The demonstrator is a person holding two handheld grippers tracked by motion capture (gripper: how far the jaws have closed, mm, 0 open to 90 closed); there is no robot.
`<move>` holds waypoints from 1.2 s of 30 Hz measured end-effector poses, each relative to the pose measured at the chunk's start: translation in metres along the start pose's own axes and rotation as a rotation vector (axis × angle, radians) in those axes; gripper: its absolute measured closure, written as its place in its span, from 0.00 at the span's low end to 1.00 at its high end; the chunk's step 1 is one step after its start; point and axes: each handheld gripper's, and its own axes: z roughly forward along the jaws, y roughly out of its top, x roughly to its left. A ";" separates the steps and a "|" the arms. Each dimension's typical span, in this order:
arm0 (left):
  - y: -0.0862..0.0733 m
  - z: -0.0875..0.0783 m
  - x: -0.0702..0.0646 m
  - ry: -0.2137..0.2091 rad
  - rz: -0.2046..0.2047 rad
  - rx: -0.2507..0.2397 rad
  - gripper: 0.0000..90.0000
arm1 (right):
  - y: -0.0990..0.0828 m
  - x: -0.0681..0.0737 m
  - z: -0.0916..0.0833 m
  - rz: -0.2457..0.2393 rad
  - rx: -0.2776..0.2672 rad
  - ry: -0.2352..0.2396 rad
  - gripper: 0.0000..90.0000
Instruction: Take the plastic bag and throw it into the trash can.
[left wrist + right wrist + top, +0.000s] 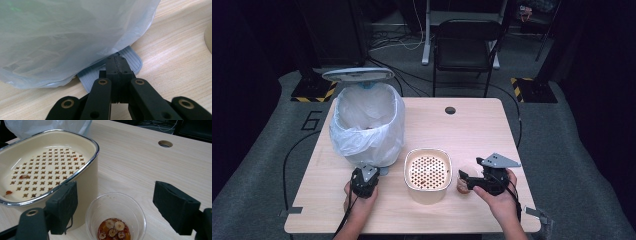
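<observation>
A pedal bin [367,125] lined with a white bag stands at the table's left, its lid [358,74] raised. My left gripper [371,173] [117,62] is shut, with its tips resting on the bin's grey ribbed pedal [132,58]. A cream strainer basin [427,194] [93,177] with a perforated insert sits at the front middle. Just right of it stands a clear plastic cup [463,186] [115,217] holding reddish liquid and round slices. My right gripper [464,180] [118,205] is open around the cup, with both pads clear of its wall.
The wooden table [472,130] has a cable hole [450,110] [165,143] near its far edge. A black chair [464,45] stands behind the table. A few food scraps lie on the basin's insert.
</observation>
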 end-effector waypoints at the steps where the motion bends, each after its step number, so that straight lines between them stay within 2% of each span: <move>1: 0.000 0.000 0.000 0.001 0.001 0.000 1.00 | -0.002 0.000 0.000 -0.007 0.001 0.004 0.21; 6: 0.000 0.000 0.000 0.000 0.000 0.000 1.00 | -0.010 0.002 0.000 -0.001 -0.001 0.006 0.16; 11: 0.000 0.001 0.000 0.006 -0.002 -0.009 1.00 | -0.014 0.003 0.001 -0.018 -0.009 0.014 0.14; 17: 0.000 0.001 0.000 0.007 -0.001 -0.009 1.00 | -0.018 0.003 0.006 -0.019 0.002 0.001 0.07; 25: 0.000 0.001 0.000 0.005 -0.005 -0.009 1.00 | -0.026 0.001 0.017 -0.016 0.040 -0.006 0.07; 32: 0.000 0.001 0.000 0.003 -0.005 -0.009 1.00 | -0.034 -0.002 0.026 -0.011 0.068 -0.012 0.11; 36: 0.000 0.001 0.000 0.004 -0.005 -0.009 1.00 | -0.039 -0.003 0.030 -0.037 0.081 -0.011 0.15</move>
